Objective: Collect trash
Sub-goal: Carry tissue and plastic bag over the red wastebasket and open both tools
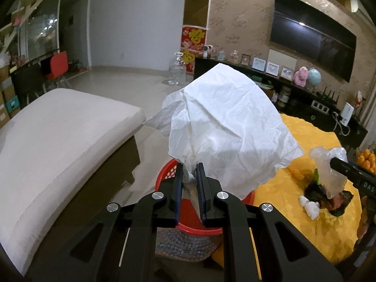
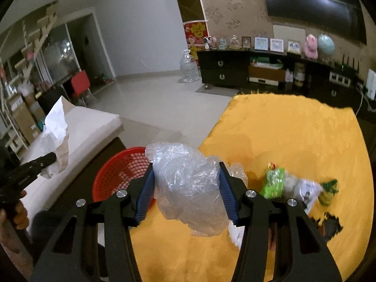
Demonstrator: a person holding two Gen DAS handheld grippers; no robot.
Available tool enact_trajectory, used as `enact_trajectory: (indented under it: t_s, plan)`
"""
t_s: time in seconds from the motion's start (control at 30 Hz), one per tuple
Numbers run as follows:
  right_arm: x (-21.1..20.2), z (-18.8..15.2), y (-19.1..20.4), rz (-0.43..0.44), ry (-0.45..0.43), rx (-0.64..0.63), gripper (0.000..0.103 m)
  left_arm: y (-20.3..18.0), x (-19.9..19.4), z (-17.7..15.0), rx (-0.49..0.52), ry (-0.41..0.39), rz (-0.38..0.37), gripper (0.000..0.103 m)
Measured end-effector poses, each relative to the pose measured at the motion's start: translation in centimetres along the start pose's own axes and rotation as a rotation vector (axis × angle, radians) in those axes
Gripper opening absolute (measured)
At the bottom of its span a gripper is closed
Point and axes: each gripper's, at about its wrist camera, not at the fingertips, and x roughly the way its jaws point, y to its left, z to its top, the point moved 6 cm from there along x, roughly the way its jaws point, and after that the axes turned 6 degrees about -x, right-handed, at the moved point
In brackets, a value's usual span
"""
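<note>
My left gripper (image 1: 189,169) is shut on a large white paper tissue (image 1: 225,127), which billows up above the red mesh basket (image 1: 169,171). That basket shows in the right wrist view as the red basket (image 2: 122,174), beside the yellow table's left edge. My right gripper (image 2: 186,166) is shut on a crumpled clear plastic bag (image 2: 188,185), held above the yellow tablecloth (image 2: 293,136). In the left wrist view the same plastic bag (image 1: 329,171) hangs from the right gripper's finger (image 1: 347,166). The left gripper (image 2: 50,157) with the tissue (image 2: 56,127) appears at the left.
More litter lies on the cloth: a green wrapper (image 2: 273,183), a white printed packet (image 2: 307,192), dark scraps (image 1: 329,199) and a white wad (image 1: 310,208). A white cushioned bench (image 1: 58,141) stands left of the basket. Oranges (image 1: 366,159) sit at the far right.
</note>
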Motion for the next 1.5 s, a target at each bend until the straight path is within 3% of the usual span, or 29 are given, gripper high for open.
enact_trajectory:
  t_s: [0.23, 0.5, 0.67, 0.83, 1.03, 1.17, 1.3, 1.43, 1.5]
  plan:
    - [2.7, 2.3, 3.0, -0.019, -0.011, -0.121, 0.05, -0.1, 2.4, 0.3, -0.023, 0.016, 0.064, 0.011]
    - [6.1, 4.5, 5.8, 0.082, 0.001, -0.159, 0.05, 0.0, 4.8, 0.4, -0.045, 0.016, 0.091, 0.011]
    - [8.7, 3.4, 6.6, 0.145, 0.023, -0.142, 0.051, 0.2, 7.1, -1.4, -0.021, 0.056, 0.097, 0.011]
    - [12.1, 1.6, 6.8, 0.176, 0.105, -0.123, 0.051, 0.8, 9.7, -3.2, -0.009, 0.114, 0.117, 0.011]
    - [13.6, 0.4, 7.7, 0.221, 0.152, -0.102, 0.052, 1.1, 11.4, -4.5, -0.02, 0.17, 0.124, 0.012]
    - [13.9, -0.1, 8.1, 0.235, 0.164, -0.088, 0.059, 1.6, 11.3, -4.5, -0.033, 0.166, 0.13, 0.034]
    - [13.6, 0.0, 8.2, 0.242, 0.154, -0.083, 0.069, 2.2, 10.7, -4.3, -0.064, 0.153, 0.132, 0.044]
    - [13.1, 0.1, 7.9, 0.241, 0.143, -0.069, 0.07, 2.0, 10.2, -4.1, -0.036, 0.126, 0.139, 0.052]
    - [12.6, 0.2, 7.5, 0.23, 0.133, -0.066, 0.071, 1.8, 9.7, -3.9, -0.018, 0.1, 0.148, 0.061]
